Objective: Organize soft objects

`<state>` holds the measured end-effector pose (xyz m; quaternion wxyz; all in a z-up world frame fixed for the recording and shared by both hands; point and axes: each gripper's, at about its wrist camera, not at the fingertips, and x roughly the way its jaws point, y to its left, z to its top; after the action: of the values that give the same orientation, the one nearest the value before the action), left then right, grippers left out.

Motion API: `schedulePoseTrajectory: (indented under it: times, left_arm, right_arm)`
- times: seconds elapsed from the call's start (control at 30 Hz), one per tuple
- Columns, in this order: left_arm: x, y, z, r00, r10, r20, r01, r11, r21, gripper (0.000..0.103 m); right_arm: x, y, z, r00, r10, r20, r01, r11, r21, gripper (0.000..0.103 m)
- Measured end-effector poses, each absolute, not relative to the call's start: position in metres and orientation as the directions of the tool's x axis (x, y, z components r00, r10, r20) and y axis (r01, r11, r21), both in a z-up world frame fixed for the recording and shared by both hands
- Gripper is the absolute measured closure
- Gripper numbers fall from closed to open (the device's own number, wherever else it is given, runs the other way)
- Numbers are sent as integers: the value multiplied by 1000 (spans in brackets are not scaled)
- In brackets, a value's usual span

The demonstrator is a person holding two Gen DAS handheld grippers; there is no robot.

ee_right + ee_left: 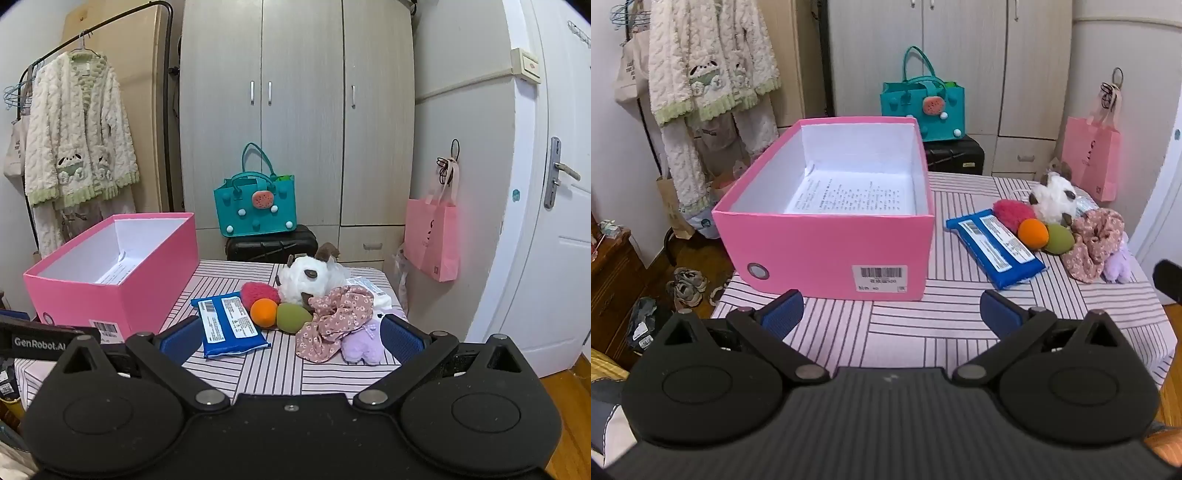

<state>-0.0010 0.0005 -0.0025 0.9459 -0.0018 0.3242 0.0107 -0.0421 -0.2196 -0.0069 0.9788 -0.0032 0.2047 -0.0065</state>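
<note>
An open pink box (827, 251) (110, 291) with printed paper at its bottom stands on the striped table. To its right lies a heap of soft things: a blue wipes pack (993, 251) (229, 325), a red fluffy ball (1012, 214) (258, 291), an orange ball (1032, 233) (263, 312), a green egg-shaped sponge (1060, 239) (291, 316), a white plush animal (1054, 199) (310, 277), a floral scrunchie (1093, 243) (332, 325) and a lilac plush (1117, 266) (360, 345). My left gripper (890, 314) hovers open before the box. My right gripper (290, 339) is open just short of the heap.
The table's near edge (1126, 354) and right edge drop to a wooden floor. Behind stand a wardrobe (295, 110), a teal bag (255, 206) on a black case, a hanging pink bag (432, 236) and a door (554, 184). A fleece robe (701, 74) hangs left.
</note>
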Motion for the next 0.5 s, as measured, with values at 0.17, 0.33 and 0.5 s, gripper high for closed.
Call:
schedulePoseTrajectory:
  times: [0.17,0.33,0.5]
  left_arm:
    - [-3,4,6,814,31,-580,-29,1000,12,0]
    - [-4,0,26,840,21,-542,20,997,68,0]
    - [-6,-1,41,848,-54,-527,87,995,39,0]
  right_arm:
    - [-45,-220,3,922,19,-388,-26,1000,-13,0]
    - [-40,-226,19,895,136,-424,-137,990,27,0]
    - [-42,-231,32,899,156,-410,-156,987,34,0]
